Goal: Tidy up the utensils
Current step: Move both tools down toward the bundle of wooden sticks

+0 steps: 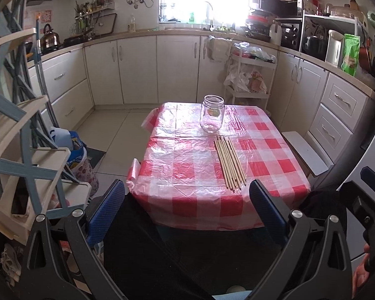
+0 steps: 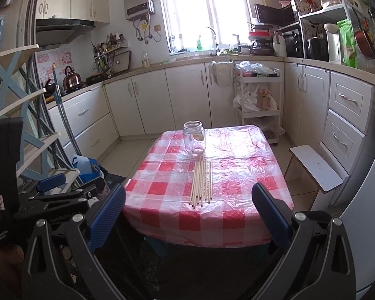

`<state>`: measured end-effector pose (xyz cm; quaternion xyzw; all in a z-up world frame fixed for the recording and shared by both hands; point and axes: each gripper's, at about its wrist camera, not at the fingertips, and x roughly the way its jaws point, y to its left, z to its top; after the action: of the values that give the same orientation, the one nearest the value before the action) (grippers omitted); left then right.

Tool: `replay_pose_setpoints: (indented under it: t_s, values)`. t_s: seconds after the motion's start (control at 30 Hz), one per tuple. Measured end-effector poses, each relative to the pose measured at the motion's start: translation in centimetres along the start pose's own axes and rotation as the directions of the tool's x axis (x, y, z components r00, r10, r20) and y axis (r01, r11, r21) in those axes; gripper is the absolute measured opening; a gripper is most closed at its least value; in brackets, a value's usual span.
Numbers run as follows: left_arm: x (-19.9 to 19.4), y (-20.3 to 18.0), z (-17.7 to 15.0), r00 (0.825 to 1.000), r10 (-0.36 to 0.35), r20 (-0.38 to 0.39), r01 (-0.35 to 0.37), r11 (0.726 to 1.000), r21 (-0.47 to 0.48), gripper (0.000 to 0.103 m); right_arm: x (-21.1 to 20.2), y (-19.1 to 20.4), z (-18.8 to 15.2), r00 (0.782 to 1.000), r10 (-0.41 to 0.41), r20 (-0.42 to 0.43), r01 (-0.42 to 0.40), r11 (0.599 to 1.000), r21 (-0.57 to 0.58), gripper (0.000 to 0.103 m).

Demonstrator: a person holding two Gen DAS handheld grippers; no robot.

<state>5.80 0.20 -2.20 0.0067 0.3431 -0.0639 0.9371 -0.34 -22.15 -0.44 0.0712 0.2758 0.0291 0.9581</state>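
Small kitchen, white cabinets (image 2: 147, 105) along the back wall under a bright window (image 2: 205, 12); a kettle (image 2: 71, 77) on the counter far left, a white trolley (image 2: 258, 95) right of centre. In front of me, a table under a red-and-white checked cloth (image 2: 237, 187). From the left wrist camera I see my left gripper (image 1: 187, 200) with jaws spread wide, nothing between them, held short of the table's near edge. A row of wooden chopsticks (image 1: 229, 162) lies flat on the cloth, ahead of the jaws and nearer the right finger, tips pointing back toward me. Beyond their far ends stands an empty glass jar (image 1: 212, 117), upright, mouth open, near but apart from the sticks. From the right wrist camera, my right gripper (image 2: 188, 200) is likewise spread and empty; here the chopsticks sit ahead, roughly centred between the fingers. A white stool (image 2: 316, 167) stands beside the table's right side.
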Motion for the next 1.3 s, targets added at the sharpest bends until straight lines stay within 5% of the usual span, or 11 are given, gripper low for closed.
replay_pose_setpoints:
  t_s: [0.13, 0.2, 0.3, 0.47, 0.77, 1.3]
  values:
    - [6.0, -1.5, 0.9, 0.998, -0.007, -0.060, 0.010, 0.999, 0.042, 0.096, 6.4, -2.9, -0.1, 0.997, -0.003, -0.080, 0.003, 1.000, -0.003, 0.095]
    - [9.2, -2.3, 1.4, 0.994, -0.027, -0.102, 0.031, 0.999, 0.039, 0.096, 10.2, -4.3, -0.1, 0.990, 0.011, -0.141, -0.010, 1.000, 0.005, 0.076]
    - [13.8, -3.1, 2.5, 0.988, -0.037, -0.149, 0.041, 0.999, 0.024, 0.096, 15.7, -6.1, 0.0, 0.977, 0.014, -0.213, -0.013, 1.000, 0.003, 0.061]
    - [20.6, -4.2, 4.4, 0.983, -0.019, -0.185, 0.019, 1.000, -0.001, 0.095, 23.5, -7.9, 0.4, 0.954, 0.014, -0.298, -0.018, 1.000, -0.008, 0.052]
    - [29.6, -4.7, 4.5, 0.955, -0.006, -0.296, -0.003, 1.000, -0.029, 0.085, 32.4, -9.2, 0.4, 0.918, 0.023, -0.397, -0.039, 0.999, -0.033, 0.049]
    - [35.7, -5.5, 5.7, 0.939, 0.036, -0.342, -0.035, 0.999, 0.010, 0.085, 38.3, -10.6, 0.6, 0.897, -0.024, -0.442, -0.026, 0.994, -0.107, 0.049]
